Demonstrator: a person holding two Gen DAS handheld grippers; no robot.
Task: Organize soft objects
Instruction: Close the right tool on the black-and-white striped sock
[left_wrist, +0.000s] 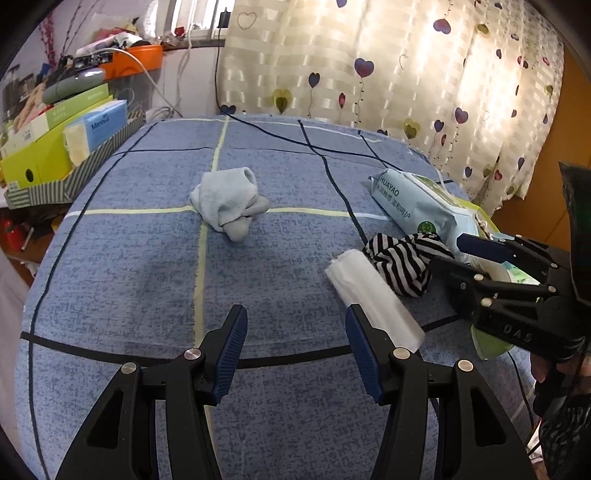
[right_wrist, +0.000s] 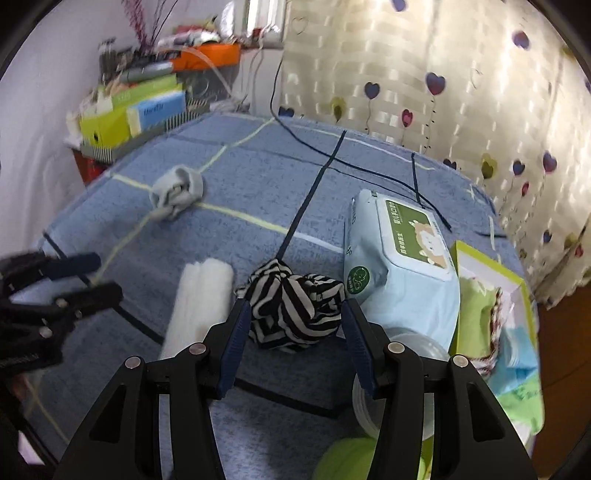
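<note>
A black-and-white striped sock ball (right_wrist: 295, 306) lies on the blue bed cover (left_wrist: 147, 258). It sits right at the fingertips of my right gripper (right_wrist: 295, 314), whose jaws stand open around its near side without pressing it. The left wrist view shows that gripper (left_wrist: 448, 253) at the ball's (left_wrist: 402, 262) right edge. A white folded cloth (left_wrist: 373, 295) lies beside the ball, just past the right finger of my left gripper (left_wrist: 297, 321), which is open and holds nothing. A pale blue-grey sock bundle (left_wrist: 229, 201) rests farther back, in the middle of the bed.
A pale blue wipes pack (right_wrist: 399, 266) lies right of the striped ball, with a green-rimmed box (right_wrist: 491, 280) of items and a white round container (right_wrist: 417, 347) beyond it. A black cable (left_wrist: 280, 134) crosses the far bed. Boxes in a striped tray (left_wrist: 55, 158) stand at far left.
</note>
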